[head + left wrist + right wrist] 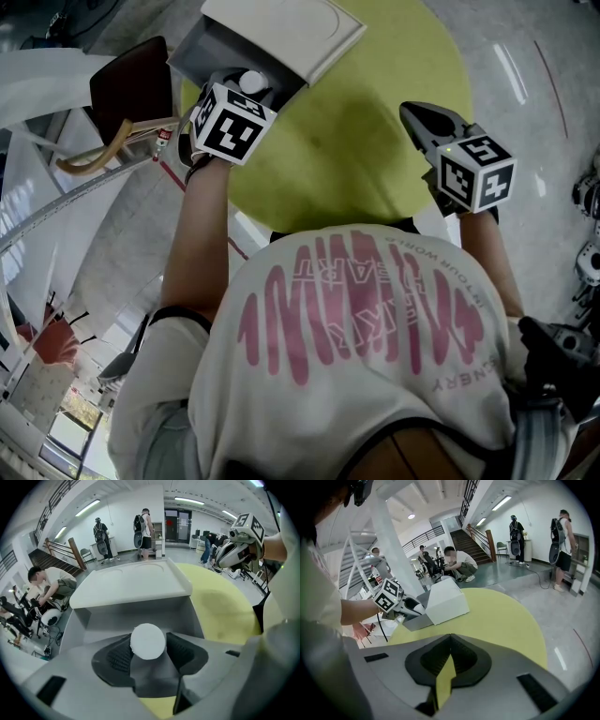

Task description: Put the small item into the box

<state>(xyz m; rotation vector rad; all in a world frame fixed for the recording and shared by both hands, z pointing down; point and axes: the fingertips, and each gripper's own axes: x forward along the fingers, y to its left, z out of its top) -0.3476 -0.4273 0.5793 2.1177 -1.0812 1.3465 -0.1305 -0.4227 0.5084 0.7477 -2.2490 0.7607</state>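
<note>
Release step, I judge: in the head view's upper left, the left gripper (pixel 149 639) holds its jaws apart around the small white round disc (pixel 147 643), over the open grey white-lidded box (pixel 136 611). The right gripper (pixel 450 637) has its jaws together, empty. Next it calls for lifting clear.

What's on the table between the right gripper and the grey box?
Nothing: just bare yellow-green round tabletop runs from the right gripper to the grey open-lidded box. The head view shows it best.

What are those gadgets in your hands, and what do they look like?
Both the left gripper and right gripper have grey shells, black ribbed jaws and a white cube of black square markers. The person wears a white T-shirt with pink print and dark-edged short sleeves.
</note>
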